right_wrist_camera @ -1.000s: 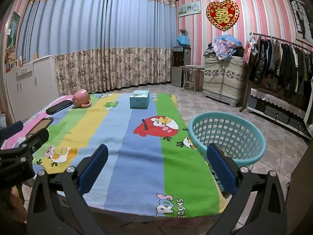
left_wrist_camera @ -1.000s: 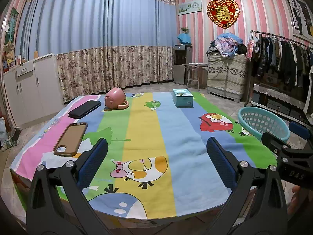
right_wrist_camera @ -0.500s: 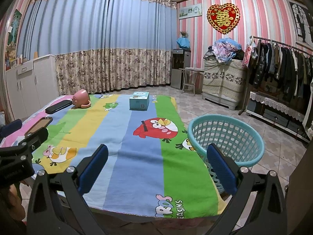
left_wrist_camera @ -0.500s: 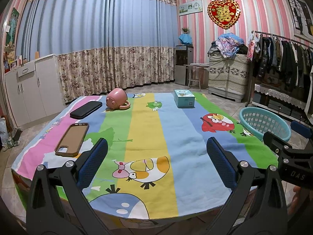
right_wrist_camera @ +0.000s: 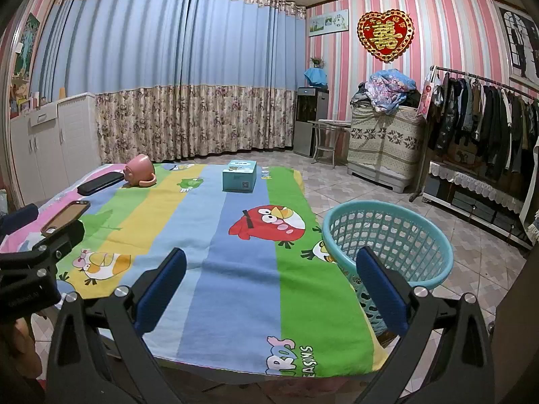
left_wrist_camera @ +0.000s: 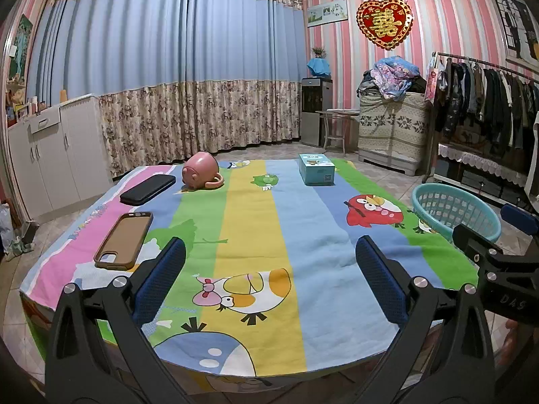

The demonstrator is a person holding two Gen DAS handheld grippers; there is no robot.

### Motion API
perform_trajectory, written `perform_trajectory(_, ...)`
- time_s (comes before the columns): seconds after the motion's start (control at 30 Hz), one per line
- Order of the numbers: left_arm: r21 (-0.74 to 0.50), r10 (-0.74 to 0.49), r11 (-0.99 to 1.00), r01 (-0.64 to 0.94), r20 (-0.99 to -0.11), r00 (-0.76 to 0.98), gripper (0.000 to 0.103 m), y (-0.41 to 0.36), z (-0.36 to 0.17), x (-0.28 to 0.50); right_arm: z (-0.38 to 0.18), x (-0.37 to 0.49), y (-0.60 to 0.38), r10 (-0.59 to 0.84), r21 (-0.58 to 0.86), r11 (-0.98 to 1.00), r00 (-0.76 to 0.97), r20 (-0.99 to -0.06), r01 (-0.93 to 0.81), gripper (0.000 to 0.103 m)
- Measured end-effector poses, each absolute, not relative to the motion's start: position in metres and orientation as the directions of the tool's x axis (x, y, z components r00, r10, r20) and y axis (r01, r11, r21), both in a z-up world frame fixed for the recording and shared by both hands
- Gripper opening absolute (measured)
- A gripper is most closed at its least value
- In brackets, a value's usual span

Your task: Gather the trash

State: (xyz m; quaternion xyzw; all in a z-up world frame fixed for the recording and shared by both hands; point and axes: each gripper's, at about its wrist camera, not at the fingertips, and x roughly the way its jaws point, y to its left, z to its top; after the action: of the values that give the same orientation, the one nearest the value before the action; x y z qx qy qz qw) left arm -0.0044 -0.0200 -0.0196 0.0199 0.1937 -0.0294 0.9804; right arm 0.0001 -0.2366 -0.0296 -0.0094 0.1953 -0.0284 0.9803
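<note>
Fingers of the left gripper (left_wrist_camera: pixel 269 279) and right gripper (right_wrist_camera: pixel 271 282) stand wide apart, holding nothing, above the near edge of one table (left_wrist_camera: pixel 303 235). One teal basket (right_wrist_camera: pixel 387 235) stands beside its right edge. On the table: one blue box (left_wrist_camera: pixel 316 169), one pink mug (left_wrist_camera: pixel 201 171) on its side, two phone cases (left_wrist_camera: pixel 124 240).

Basket (right_wrist_camera: pixel 387 235) right of table (right_wrist_camera: pixel 209 269)
</note>
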Motion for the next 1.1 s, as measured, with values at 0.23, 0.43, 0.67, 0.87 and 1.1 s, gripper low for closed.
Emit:
perform_trajectory(0.23, 0.031, -0.051, 0.997, 0.067, -0.377, 0.925, 0.098, -0.0200, -0.0205, -0.0041, -0.0293, 0.0002, -0.2375, -0.062, -0.030, 0.998, 0.922, -0.382, 0.054, 0.099)
perform_trajectory(0.43, 0.031, -0.050, 0.997, 0.067, -0.378, 0.925, 0.098, -0.0202, -0.0203, -0.0043, -0.0294, 0.0002, -0.2378, -0.061, -0.030, 0.998, 0.922, -0.383, 0.054, 0.099)
perform_trajectory(0.67, 0.032, -0.050, 0.997, 0.067, -0.377, 0.925, 0.098, -0.0202, -0.0202, -0.0044, -0.0295, 0.0001, -0.2385, -0.061, -0.030, 0.998, 0.922, -0.382, 0.054, 0.099)
perform_trajectory(0.87, 0.032, -0.050, 0.997, 0.067, -0.378, 0.925, 0.098, -0.0206, -0.0202, -0.0045, -0.0295, 0.0001, -0.2385, -0.062, -0.031, 0.998, 0.922, -0.382, 0.054, 0.099)
perform_trajectory(1.1, 0.032, -0.053, 0.997, 0.071, -0.378, 0.924, 0.098, -0.0205, -0.0209, -0.0054, -0.0296, 0.0001, -0.2383, -0.062, -0.030, 0.998, 0.922, -0.382, 0.054, 0.099)
